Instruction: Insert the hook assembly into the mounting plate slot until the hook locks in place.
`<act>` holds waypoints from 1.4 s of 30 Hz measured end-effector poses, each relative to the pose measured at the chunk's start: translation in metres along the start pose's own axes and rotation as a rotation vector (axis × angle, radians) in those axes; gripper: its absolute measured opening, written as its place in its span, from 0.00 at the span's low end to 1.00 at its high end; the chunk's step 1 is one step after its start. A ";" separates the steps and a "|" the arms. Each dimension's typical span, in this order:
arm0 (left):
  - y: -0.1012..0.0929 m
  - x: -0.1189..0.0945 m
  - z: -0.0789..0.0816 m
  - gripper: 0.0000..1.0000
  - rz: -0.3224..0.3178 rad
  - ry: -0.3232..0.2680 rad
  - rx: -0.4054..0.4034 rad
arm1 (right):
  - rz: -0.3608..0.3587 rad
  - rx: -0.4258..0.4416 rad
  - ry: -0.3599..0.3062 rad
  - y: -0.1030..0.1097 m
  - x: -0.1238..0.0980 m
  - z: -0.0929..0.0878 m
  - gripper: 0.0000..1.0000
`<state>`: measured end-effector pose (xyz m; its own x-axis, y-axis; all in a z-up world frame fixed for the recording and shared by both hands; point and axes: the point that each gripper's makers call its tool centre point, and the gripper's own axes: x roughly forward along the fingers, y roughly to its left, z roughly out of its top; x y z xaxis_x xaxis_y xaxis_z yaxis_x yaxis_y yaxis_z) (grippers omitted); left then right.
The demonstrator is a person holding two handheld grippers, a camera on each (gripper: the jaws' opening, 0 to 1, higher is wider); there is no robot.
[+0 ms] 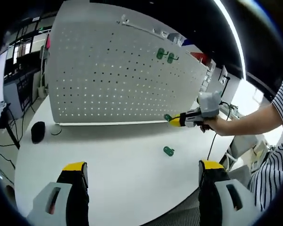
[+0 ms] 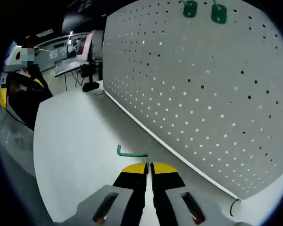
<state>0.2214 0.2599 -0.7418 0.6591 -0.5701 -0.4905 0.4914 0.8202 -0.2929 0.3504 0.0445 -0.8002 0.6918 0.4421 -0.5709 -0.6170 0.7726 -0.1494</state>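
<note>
Right hand-held gripper: yellow-tipped jaws pressed together, clamped on green metal hook with thin plate, hook arm pointing left in right gripper view. Held low over white worktop, just in front of bottom edge of white perforated mounting board. Seen also in left gripper view, right hand-held gripper with person's hand on it, near board's lower right corner. Left hand-held gripper: jaws wide apart, nothing between, above near edge of worktop. Two green hooks already seated high on board, toward its right edge. Another green hook piece loose on worktop, well in front of board. Black round object near worktop's left edge.
</note>
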 end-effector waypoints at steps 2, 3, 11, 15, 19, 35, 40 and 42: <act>-0.004 -0.001 0.006 1.00 -0.004 -0.012 0.000 | 0.000 -0.001 -0.033 0.008 -0.004 0.011 0.01; -0.006 -0.002 0.008 1.00 -0.006 -0.016 -0.004 | 0.001 -0.004 -0.048 0.012 -0.006 0.015 0.01; -0.014 -0.005 0.045 0.98 -0.006 -0.094 -0.068 | 0.001 0.059 -0.162 0.038 -0.028 0.050 0.01; -0.023 -0.002 0.060 0.96 -0.036 -0.118 -0.079 | 0.003 0.108 -0.219 0.049 -0.040 0.066 0.01; -0.030 0.000 0.070 0.92 -0.063 -0.137 -0.088 | 0.013 0.163 -0.274 0.061 -0.053 0.080 0.01; -0.069 0.008 0.088 0.71 -0.206 -0.157 -0.139 | 0.049 0.316 -0.371 0.097 -0.084 0.096 0.01; -0.073 0.008 0.090 0.65 -0.224 -0.159 -0.140 | 0.070 0.347 -0.400 0.109 -0.092 0.106 0.01; -0.078 0.009 0.091 0.65 -0.242 -0.162 -0.155 | 0.079 0.351 -0.415 0.113 -0.095 0.111 0.01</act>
<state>0.2407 0.1867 -0.6489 0.6222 -0.7390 -0.2582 0.5604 0.6508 -0.5122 0.2565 0.1406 -0.6739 0.7821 0.5925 -0.1930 -0.5600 0.8042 0.1994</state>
